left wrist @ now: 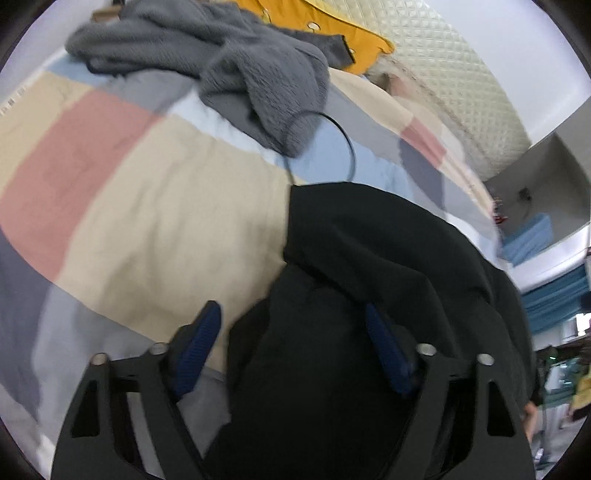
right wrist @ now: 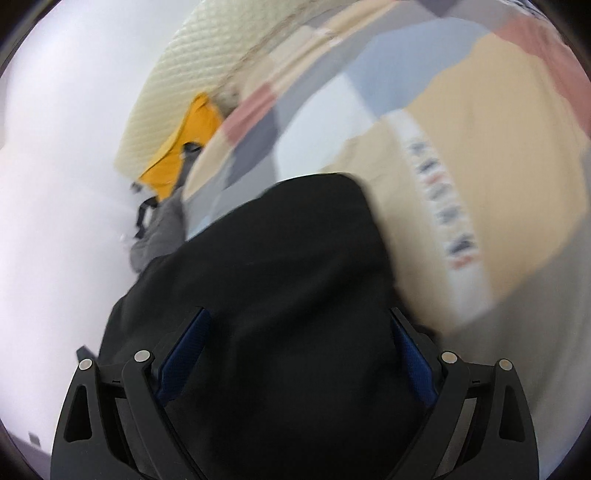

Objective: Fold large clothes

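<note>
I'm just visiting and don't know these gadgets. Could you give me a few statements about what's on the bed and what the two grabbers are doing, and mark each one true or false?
1. A black garment lies between the fingers of the left gripper. True.
2. The grey fuzzy sweater is spread flat and neatly folded. False: it lies crumpled in a heap.
3. A yellow garment lies beyond the grey sweater, by the quilted headboard. True.
4. The bedcover is plain white. False: it has blocks of beige, pink, blue and grey.
5. The right gripper has only bedcover between its fingers. False: black fabric fills the gap.
</note>
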Demonstrator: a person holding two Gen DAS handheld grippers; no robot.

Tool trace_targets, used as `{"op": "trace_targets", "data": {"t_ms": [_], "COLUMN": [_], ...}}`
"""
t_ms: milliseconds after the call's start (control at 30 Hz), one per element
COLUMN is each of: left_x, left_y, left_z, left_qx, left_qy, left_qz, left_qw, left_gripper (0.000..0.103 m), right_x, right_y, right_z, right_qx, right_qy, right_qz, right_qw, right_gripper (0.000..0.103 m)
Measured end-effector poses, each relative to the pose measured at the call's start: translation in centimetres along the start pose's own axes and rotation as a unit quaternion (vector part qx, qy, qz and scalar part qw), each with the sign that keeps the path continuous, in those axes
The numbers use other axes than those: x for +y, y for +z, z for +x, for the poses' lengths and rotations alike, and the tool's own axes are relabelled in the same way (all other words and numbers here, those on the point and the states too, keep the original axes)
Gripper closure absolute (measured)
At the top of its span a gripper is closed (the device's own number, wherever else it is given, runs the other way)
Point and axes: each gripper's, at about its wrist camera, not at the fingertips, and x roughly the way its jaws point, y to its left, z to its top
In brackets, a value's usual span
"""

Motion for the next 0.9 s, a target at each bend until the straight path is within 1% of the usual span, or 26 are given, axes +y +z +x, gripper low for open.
{"op": "trace_targets", "data": {"t_ms": [33, 67, 100, 133, 167, 200, 233, 267, 300, 333, 367, 400, 467, 500, 533, 600, 667, 733, 767, 833, 900], "left_x": [-0.1, -0.3, -0.5, -1.1, -1.3, -1.6, -1.8, -1.9, -2.1, -2.0, -2.0, -2.4, -3.1, -3.3, -3.5, -3.1, -2.8, -2.4, -2.2, -1.3, -1.0], "left_y": [-0.1, -0.2, -0.3, -0.4, -0.2, -0.2, -0.1, 0.1, 0.3, 0.4, 0.6, 0.8, 1.6, 1.8, 2.4, 3.2, 3.9, 4.2, 4.2, 4.5, 4.5], "left_z": [0.1, -0.1, -0.5, -1.4, -2.0, -3.2, -4.8, -6.1, -8.0, -9.3, -10.1, -11.2, -11.8, -11.8, -11.2, -9.9, -7.8, -5.9, -5.4, -4.0, -3.1], "left_qx": [0.004, 0.004, -0.004, -0.025, -0.041, -0.067, -0.100, -0.126, -0.159, -0.180, -0.194, -0.216, -0.235, -0.240, -0.239, -0.225, -0.206, -0.187, -0.179, -0.150, -0.137], "left_qy": [-0.018, -0.029, -0.032, -0.026, -0.024, -0.028, -0.045, -0.059, -0.086, -0.109, -0.120, -0.121, -0.087, -0.076, -0.057, -0.044, -0.017, 0.012, 0.016, 0.023, 0.035], "left_qz": [-0.001, 0.000, 0.004, 0.010, 0.014, 0.019, 0.018, 0.015, 0.008, 0.001, -0.001, 0.003, 0.015, 0.019, 0.021, 0.017, 0.018, 0.021, 0.019, 0.010, 0.012], "left_qw": [0.9998, 0.9996, 0.9995, 0.9993, 0.9988, 0.9972, 0.9938, 0.9902, 0.9835, 0.9776, 0.9736, 0.9689, 0.9679, 0.9677, 0.9691, 0.9731, 0.9782, 0.9820, 0.9835, 0.9883, 0.9899], "left_gripper": [0.052, 0.073, 0.084, 0.094, 0.098, 0.098, 0.099, 0.099, 0.099, 0.099, 0.099, 0.099, 0.099, 0.099, 0.099, 0.099, 0.099, 0.099, 0.099, 0.099, 0.099], "right_x": [1.1, 2.0, 3.5, 4.3, 5.6, 6.2, 7.0, 7.7, 8.6, 9.4, 10.2, 11.5, 12.9, 13.1, 12.9, 11.9, 10.5, 8.9, 8.1, 6.2, 4.8], "right_y": [0.0, 0.1, 0.1, 0.1, 0.3, 0.5, 0.9, 1.4, 2.2, 2.7, 3.1, 3.8, 4.8, 5.5, 6.1, 7.6, 8.1, 7.7, 7.4, 7.1, 6.8], "right_z": [0.0, 0.0, -0.4, -0.7, -1.2, -1.8, -2.5, -3.2, -4.1, -4.5, -4.7, -5.0, -4.6, -4.3, -3.9, -2.1, -0.4, 0.9, 1.2, 2.0, 2.5], "right_qx": [-0.006, -0.011, -0.025, -0.034, -0.050, -0.064, -0.084, -0.101, -0.120, -0.131, -0.138, -0.147, -0.154, -0.154, -0.154, -0.145, -0.127, -0.114, -0.109, -0.099, -0.090], "right_qy": [-0.008, -0.015, -0.025, -0.030, -0.041, -0.045, -0.045, -0.037, -0.025, -0.022, -0.021, -0.024, -0.033, -0.033, -0.033, -0.053, -0.079, -0.096, -0.102, -0.107, -0.111], "right_qz": [-0.021, -0.037, -0.061, -0.075, -0.095, -0.104, -0.108, -0.108, -0.110, -0.115, -0.124, -0.143, -0.165, -0.163, -0.156, -0.146, -0.143, -0.139, -0.135, -0.119, -0.106], "right_qw": [1.000, 0.999, 0.998, 0.996, 0.993, 0.992, 0.990, 0.988, 0.986, 0.984, 0.982, 0.979, 0.974, 0.974, 0.975, 0.977, 0.978, 0.979, 0.979, 0.982, 0.984], "right_gripper": [0.033, 0.045, 0.053, 0.071, 0.083, 0.086, 0.091, 0.092, 0.093, 0.094, 0.095, 0.095, 0.095, 0.095, 0.095, 0.095, 0.096, 0.096, 0.096, 0.096, 0.096]}}
